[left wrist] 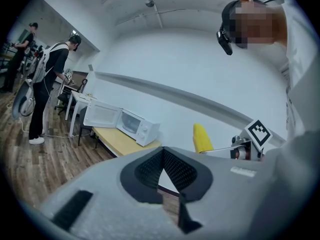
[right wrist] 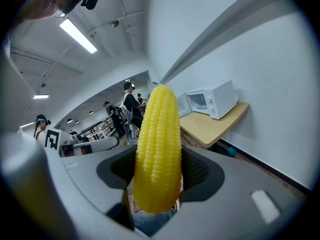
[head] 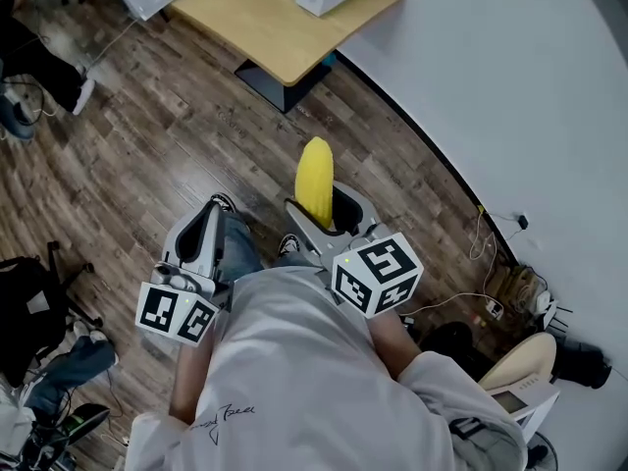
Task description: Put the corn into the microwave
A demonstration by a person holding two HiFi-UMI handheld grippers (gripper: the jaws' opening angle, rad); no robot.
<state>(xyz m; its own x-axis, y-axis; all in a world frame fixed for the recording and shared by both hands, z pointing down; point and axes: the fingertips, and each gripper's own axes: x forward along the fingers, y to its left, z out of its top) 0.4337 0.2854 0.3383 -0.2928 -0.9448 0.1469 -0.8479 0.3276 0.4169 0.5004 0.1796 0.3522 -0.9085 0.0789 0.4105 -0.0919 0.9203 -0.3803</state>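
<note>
Cool, even ceiling light (right wrist: 77,35); both gripper views bulge, corners dark.

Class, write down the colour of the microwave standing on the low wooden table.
White. The microwave shows best in the left gripper view.

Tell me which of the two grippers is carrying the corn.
The right gripper: its jaws are clamped on the yellow corn, which sticks out beyond them. The left gripper has its jaws together with nothing between them.
</note>
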